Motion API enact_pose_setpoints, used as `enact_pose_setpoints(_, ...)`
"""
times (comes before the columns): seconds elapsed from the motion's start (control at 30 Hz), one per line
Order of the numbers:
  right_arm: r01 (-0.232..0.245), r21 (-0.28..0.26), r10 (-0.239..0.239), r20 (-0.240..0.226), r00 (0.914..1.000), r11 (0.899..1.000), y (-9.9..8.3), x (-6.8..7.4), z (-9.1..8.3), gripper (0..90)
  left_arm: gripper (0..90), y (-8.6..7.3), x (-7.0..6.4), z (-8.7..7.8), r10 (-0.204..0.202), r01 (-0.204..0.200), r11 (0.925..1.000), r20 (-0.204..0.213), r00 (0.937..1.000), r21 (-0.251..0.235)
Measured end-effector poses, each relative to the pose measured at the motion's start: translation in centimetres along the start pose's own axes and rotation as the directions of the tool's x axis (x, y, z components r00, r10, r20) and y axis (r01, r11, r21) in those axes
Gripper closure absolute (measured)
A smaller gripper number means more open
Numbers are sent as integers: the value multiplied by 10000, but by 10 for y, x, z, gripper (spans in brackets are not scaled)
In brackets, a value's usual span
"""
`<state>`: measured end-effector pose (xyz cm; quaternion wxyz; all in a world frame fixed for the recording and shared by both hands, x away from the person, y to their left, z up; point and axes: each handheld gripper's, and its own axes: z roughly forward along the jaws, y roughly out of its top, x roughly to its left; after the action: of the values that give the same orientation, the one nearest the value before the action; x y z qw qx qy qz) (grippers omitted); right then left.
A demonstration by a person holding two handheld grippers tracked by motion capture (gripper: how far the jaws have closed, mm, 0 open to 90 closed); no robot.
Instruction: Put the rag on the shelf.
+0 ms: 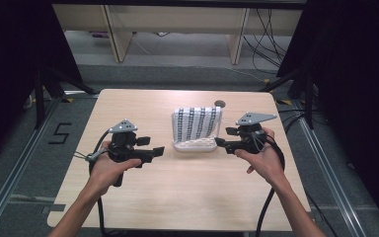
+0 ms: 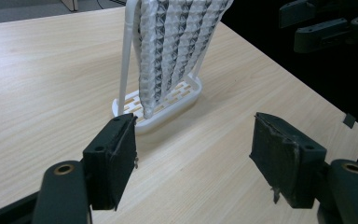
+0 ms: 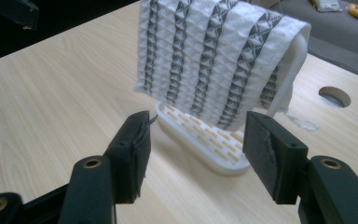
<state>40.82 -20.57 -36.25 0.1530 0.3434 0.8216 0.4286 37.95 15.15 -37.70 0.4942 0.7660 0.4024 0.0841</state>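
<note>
A white cloth with dark patterned stripes (image 1: 196,123) (image 2: 177,42) (image 3: 214,56) hangs over a white plastic rack (image 1: 193,144) (image 2: 168,105) (image 3: 205,140) in the middle of the wooden table (image 1: 177,187). My left gripper (image 1: 157,150) (image 2: 193,158) is open, held just left of the rack, nothing between its jaws. My right gripper (image 1: 220,142) (image 3: 196,154) is open too, close to the rack's right end, with the cloth's lower edge a little beyond its jaws. Neither gripper touches the cloth or the rack.
A round cable hole (image 1: 220,103) (image 3: 334,96) sits in the table behind the rack. Black curtains and stand legs flank the table. Desk legs and cables lie on the floor beyond the far edge.
</note>
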Motion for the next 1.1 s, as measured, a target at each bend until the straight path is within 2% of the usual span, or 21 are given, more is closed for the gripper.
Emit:
enact_pose_setpoints(0.07, -41, 33, 40, 74, 10000, 10000, -3, 1, 0, 421, 300, -3, 1, 0, 14, -14, 10000, 16, 10000, -10)
enact_pose_setpoints(0.1, -103, -51, 102, -64, 9999, 9999, -5, 2, 1, 420, 300, -4, 1, 0, -27, 27, 10000, 60, 10000, -7)
enact_pose_setpoints(0.13, -116, 77, 116, -48, 9999, 9999, -6, 3, 0, 419, 300, -6, 1, 0, -37, 37, 10000, 33, 10000, 2)
enact_pose_setpoints(0.27, -91, 71, 91, -85, 9999, 9999, -12, 3, 0, 414, 300, -10, 1, -1, -80, 80, 10000, 92, 9999, -5)
enact_pose_setpoints(0.33, -234, -12, 234, -84, 9997, 9997, -14, 5, 2, 413, 300, -12, 1, -1, -40, 40, 10000, 122, 9999, 4)
enact_pose_setpoints(0.37, -103, 61, 104, -158, 9998, 9999, -14, 4, 1, 413, 300, -13, 1, -1, -37, 37, 10000, 122, 9999, -6)
enact_pose_setpoints(0.4, -251, 102, 252, -163, 9995, 9996, -15, 6, 1, 412, 299, -14, 1, -1, -36, 36, 10000, 143, 9999, 22)
enact_pose_setpoints(0.43, -150, 29, 150, -112, 9998, 9999, -16, 5, 1, 410, 293, -15, 0, -1, -27, 27, 10000, 145, 9999, 14)
enact_pose_setpoints(0.47, -254, 122, 257, -211, 9994, 9996, -17, 7, 1, 409, 285, -17, -1, -1, -30, 30, 10000, 84, 10000, 52)
enact_pose_setpoints(0.53, 56, 12, -56, -170, 9998, 10000, -18, 6, 1, 404, 268, -19, -1, -1, -7, 6, 9999, 59, 10000, 129)
enact_pose_setpoints(0.57, -257, 5, 257, -358, 9990, 9997, -20, 9, 3, 398, 258, -20, -1, -1, 44, -45, 9998, 66, 10000, 179)
enact_pose_setpoints(0.6, -90, 66, 92, -284, 9996, 9999, -20, 8, 2, 392, 252, -22, -1, -1, 22, -24, 9999, 130, 9999, 170)
enact_pose_setpoints(0.63, -249, 68, 250, -218, 9994, 9997, -22, 9, 2, 383, 240, -23, -1, -1, 45, -46, 9999, 42, 10000, 167)
enact_pose_setpoints(0.7, -172, 23, 173, -493, 9986, 9998, -23, 8, 3, 371, 229, -25, -1, -1, 65, -67, 9997, 55, 10000, 225)
enact_pose_setpoints(0.73, -322, 86, 324, -312, 9990, 9994, -24, 10, 2, 365, 226, -27, -1, 0, 55, -57, 9997, 96, 9999, 241)
enact_pose_setpoints(0.8, -190, 37, 191, -280, 9994, 9998, -26, 10, 2, 353, 225, -29, -1, -1, 46, -45, 9996, -31, 10000, 284)
enact_pose_setpoints(0.83, -487, 10, 487, -255, 9985, 9988, -28, 13, 1, 350, 224, -30, 0, 0, 69, -69, 9997, -6, 10000, 255)
enact_pose_setpoints(0.87, -235, -32, 234, -255, 9994, 9997, -28, 11, 1, 349, 224, -31, 0, 0, 100, -99, 9996, -36, 9999, 267)
enact_pose_setpoints(0.93, -406, -109, 401, -430, 9983, 9991, -30, 12, 2, 346, 224, -34, 0, -1, 124, -121, 9995, -114, 9999, 292)
enact_pose_setpoints(0.97, -361, -54, 359, -259, 9990, 9993, -32, 13, 1, 345, 224, -34, 0, -1, 133, -130, 9994, -83, 9999, 324)
enact_pose_setpoints(1.1, -486, -146, 478, -486, 9977, 9987, -38, 16, 3, 342, 219, -38, -1, -2, 225, -222, 9991, -70, 9997, 357)
